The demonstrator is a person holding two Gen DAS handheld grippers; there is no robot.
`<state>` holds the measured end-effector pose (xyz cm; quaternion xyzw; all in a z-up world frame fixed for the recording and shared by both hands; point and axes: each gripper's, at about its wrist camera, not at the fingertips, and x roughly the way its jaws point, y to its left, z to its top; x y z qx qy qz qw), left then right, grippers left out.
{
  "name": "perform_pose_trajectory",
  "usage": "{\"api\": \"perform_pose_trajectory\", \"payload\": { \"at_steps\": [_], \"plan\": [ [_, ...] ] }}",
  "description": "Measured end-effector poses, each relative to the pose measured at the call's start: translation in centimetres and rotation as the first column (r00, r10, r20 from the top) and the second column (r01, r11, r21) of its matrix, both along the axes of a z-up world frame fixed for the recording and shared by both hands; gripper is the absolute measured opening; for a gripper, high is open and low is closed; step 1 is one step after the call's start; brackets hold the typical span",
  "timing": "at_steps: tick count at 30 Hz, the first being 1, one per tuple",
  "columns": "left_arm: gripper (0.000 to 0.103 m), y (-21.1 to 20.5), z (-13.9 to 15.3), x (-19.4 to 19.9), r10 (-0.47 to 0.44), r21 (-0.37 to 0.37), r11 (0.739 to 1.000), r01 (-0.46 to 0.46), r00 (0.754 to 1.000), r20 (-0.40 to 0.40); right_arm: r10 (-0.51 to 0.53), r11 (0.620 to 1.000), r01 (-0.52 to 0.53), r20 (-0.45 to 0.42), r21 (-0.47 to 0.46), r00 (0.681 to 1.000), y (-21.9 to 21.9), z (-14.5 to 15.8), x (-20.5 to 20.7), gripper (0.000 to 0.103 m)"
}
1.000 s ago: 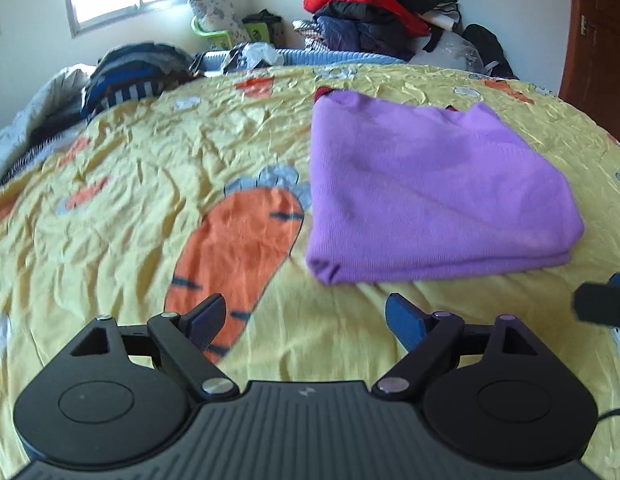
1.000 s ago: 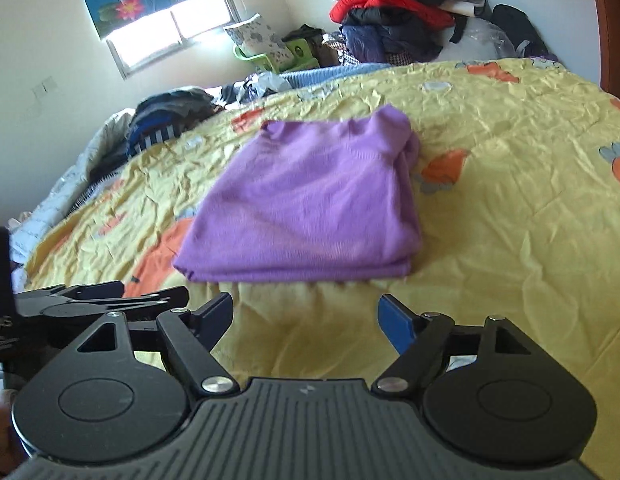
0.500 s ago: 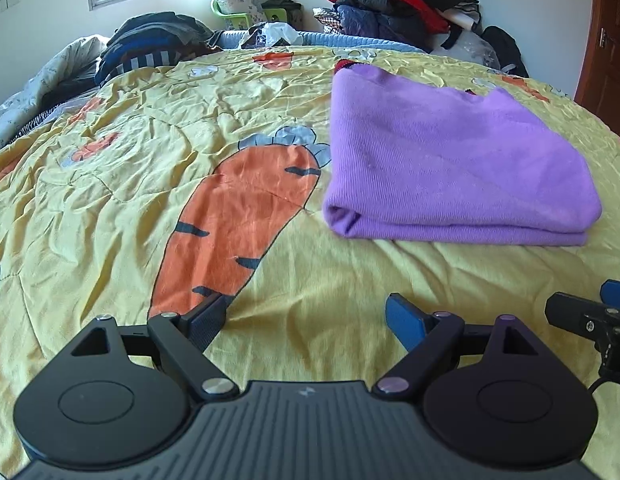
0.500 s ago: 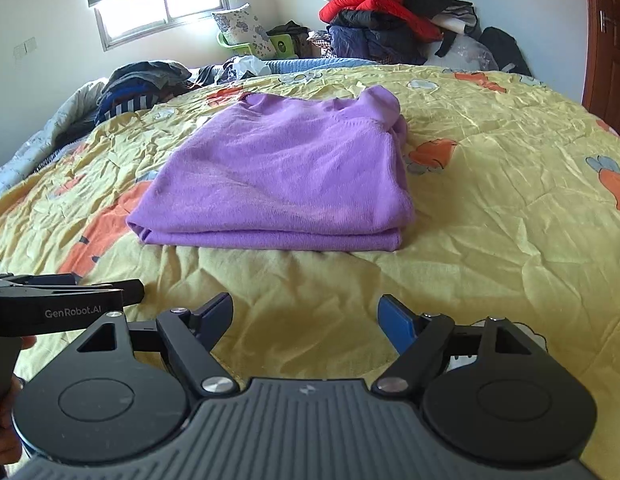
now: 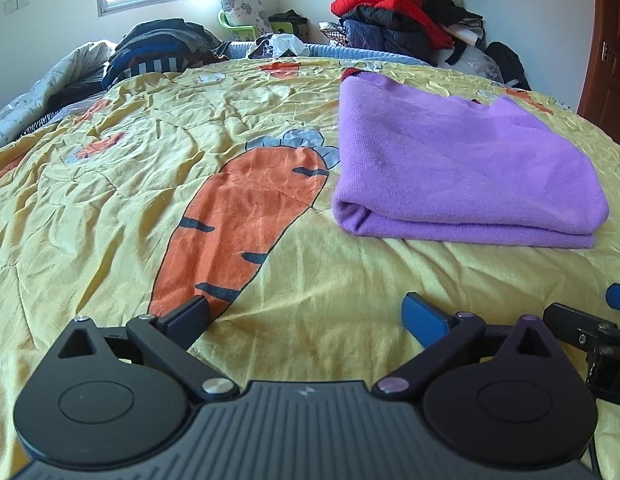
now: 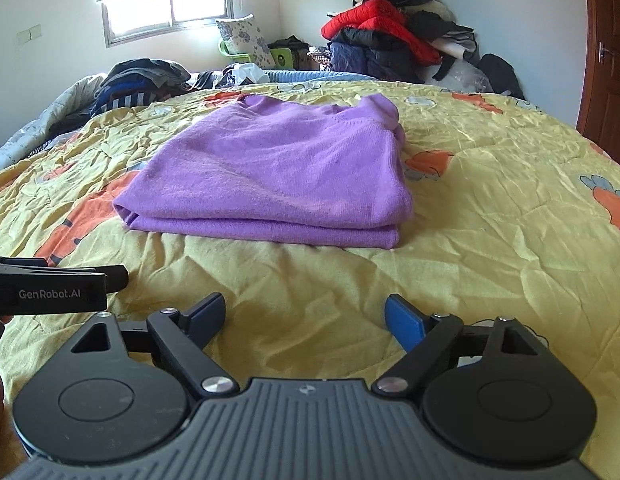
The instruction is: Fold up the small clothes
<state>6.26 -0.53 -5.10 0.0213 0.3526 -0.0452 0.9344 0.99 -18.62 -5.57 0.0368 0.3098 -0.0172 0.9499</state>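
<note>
Purple sweater (image 6: 270,176) lies folded flat on a yellow carrot-print bedspread (image 5: 110,208), its far collar edge hard to make out. The left gripper (image 5: 306,316) and right gripper (image 6: 304,314) sit low before it, jaws just widened, released, nothing between them. A clothes heap (image 6: 389,40) fills the far corner, partly cut off.

Behind the sweater (image 6: 270,172), the heaped clothes (image 6: 393,40) blur into one mass, the door (image 6: 607,60) is cut by the right edge, and the sweater hides its own lower folded layers and the bed (image 6: 489,200) beneath.
</note>
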Motion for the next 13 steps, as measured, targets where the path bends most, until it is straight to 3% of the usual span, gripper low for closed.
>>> {"api": "perform_pose_trajectory", "payload": {
  "at_steps": [13],
  "plan": [
    [0.103, 0.68, 0.26, -0.18, -0.009, -0.042, 0.999, 0.010, 1.000, 0.020, 0.018, 1.000, -0.018, 0.005, 0.006, 1.000, 0.07, -0.12, -0.05, 0.091]
  ]
}}
